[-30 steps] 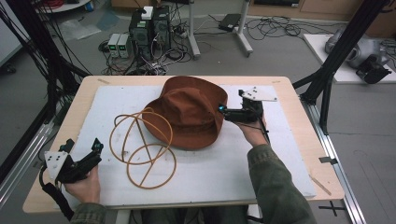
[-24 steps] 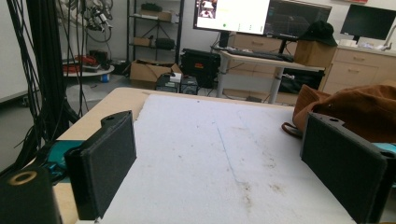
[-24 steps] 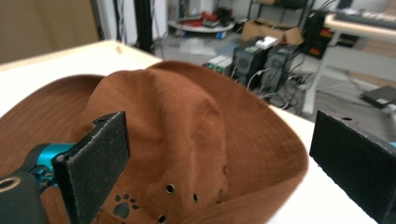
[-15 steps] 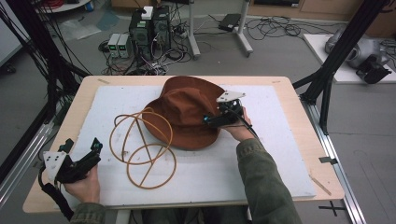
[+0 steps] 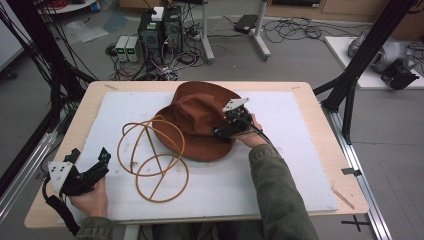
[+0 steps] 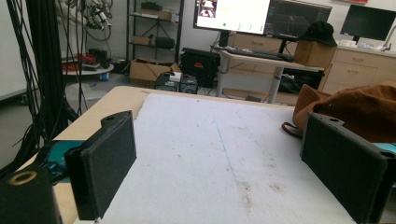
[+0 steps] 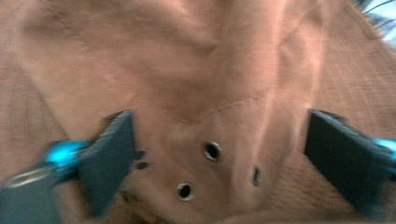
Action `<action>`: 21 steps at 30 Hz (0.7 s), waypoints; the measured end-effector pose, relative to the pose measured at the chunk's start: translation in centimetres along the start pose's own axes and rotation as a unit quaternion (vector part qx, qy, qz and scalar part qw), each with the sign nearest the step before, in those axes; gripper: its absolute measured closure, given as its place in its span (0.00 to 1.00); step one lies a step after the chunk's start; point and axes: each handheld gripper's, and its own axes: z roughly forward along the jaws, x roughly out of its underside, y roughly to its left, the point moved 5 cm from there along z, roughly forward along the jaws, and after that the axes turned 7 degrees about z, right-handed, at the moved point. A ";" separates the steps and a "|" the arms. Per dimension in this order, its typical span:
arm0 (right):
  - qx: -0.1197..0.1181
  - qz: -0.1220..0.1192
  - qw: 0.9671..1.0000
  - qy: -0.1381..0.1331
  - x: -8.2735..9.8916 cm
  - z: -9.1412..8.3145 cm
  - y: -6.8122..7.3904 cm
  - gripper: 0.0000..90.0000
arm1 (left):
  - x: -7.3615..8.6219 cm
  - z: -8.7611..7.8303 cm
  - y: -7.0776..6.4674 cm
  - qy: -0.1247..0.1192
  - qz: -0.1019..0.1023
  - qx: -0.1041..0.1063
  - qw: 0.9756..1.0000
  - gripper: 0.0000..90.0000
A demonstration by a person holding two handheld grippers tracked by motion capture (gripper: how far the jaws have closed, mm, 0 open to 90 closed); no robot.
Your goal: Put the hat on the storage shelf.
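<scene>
The right gripper has come in over the brown suede brimmed hat from its right edge since a second ago. Its jaws, just narrowing, stand spread astride a fold of the crown with three metal eyelets, pads not yet pressing. The left gripper stays spread, empty, at the near left corner. One hat sits mid-table on the white foam mat, its tan cord looping in two rings leftward.

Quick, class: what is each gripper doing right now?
Left gripper: open, holding nothing.
Right gripper: open, jaws just been closing around the hat, not gripping yet.
</scene>
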 end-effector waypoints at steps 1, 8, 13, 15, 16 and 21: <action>-0.011 0.003 1.000 0.003 0.0 0.1 0.1 0.34 | 0.0 0.0 0.0 0.000 0.000 0.000 1.000 0.12; 0.038 -0.022 0.999 0.014 -0.1 -0.1 0.4 0.98 | 0.1 0.1 0.0 0.002 -0.001 0.001 1.000 0.12; 0.027 -0.010 0.999 0.014 0.0 -0.3 0.1 0.99 | 0.1 0.1 0.2 0.003 -0.002 0.001 1.000 0.12; 0.024 0.003 1.000 0.014 0.0 -0.3 0.1 0.99 | 0.1 0.1 0.2 0.003 -0.003 0.002 1.000 0.12; 0.024 0.015 1.000 0.013 0.0 -0.3 0.1 0.99 | 0.1 0.1 0.2 0.001 -0.005 0.002 1.000 0.12; 0.022 0.035 0.999 0.011 0.0 -0.5 0.0 0.99 | 0.1 0.1 0.1 0.001 -0.005 0.002 1.000 0.12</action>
